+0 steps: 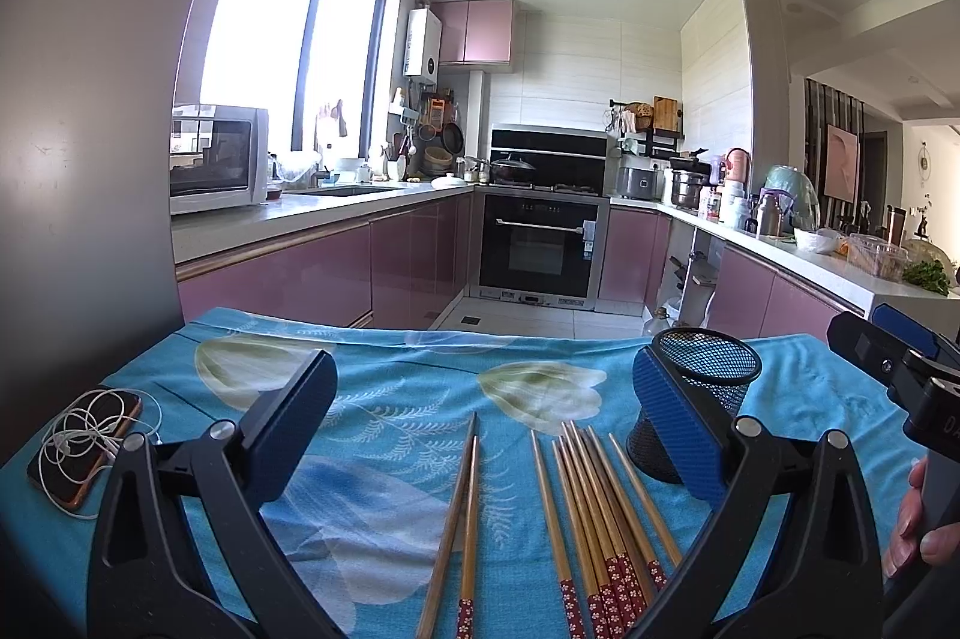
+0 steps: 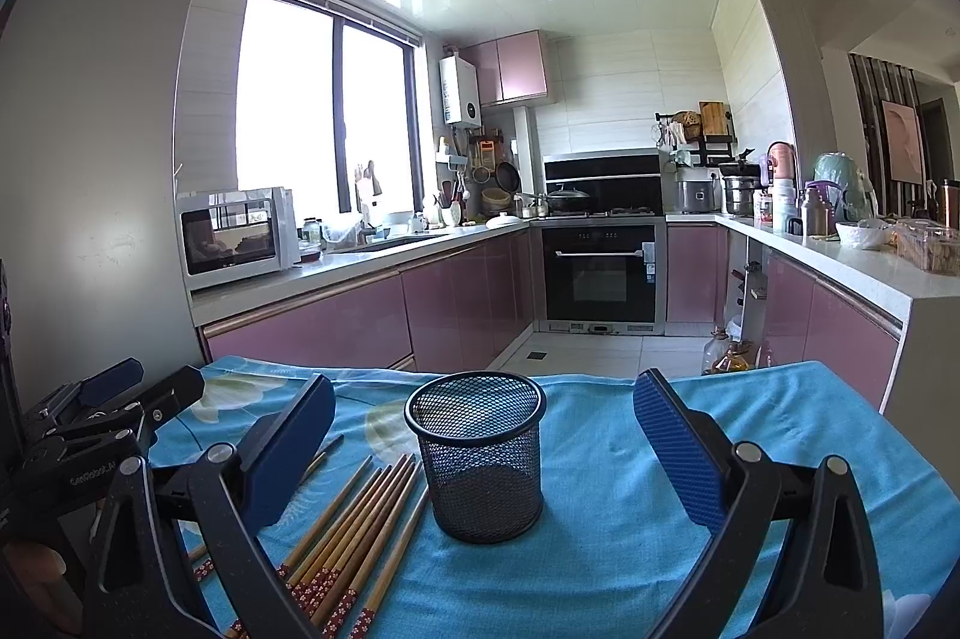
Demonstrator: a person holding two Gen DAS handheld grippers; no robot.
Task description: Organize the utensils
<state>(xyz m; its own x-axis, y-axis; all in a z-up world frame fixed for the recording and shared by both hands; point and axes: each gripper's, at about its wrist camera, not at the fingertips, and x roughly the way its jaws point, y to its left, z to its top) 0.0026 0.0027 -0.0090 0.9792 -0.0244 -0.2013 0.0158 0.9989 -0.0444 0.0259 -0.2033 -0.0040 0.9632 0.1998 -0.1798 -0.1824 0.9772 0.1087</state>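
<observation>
Several bamboo chopsticks (image 1: pixel 600 513) with red flowered ends lie side by side on the blue flowered cloth (image 1: pixel 390 399). A separate pair of chopsticks (image 1: pixel 459 525) rests just left of that bunch. An empty black mesh cup (image 2: pixel 480 453) stands upright to the right of the chopsticks (image 2: pixel 354 525). My left gripper (image 1: pixel 486 429) hovers open above the chopsticks, holding nothing. My right gripper (image 2: pixel 483 435) is open too, its fingers on either side of the mesh cup (image 1: pixel 702 393) without touching it. The right gripper (image 1: pixel 888 357) also shows at the right edge of the left wrist view.
A phone with tangled white earphones (image 1: pixel 84 447) lies on the cloth's left corner. Beyond the table's far edge is tiled floor, pink cabinets (image 2: pixel 336 321) and an oven (image 2: pixel 603 273). A grey fridge wall (image 1: pixel 78 159) stands close on the left. A hand (image 1: pixel 918 519) grips the right tool.
</observation>
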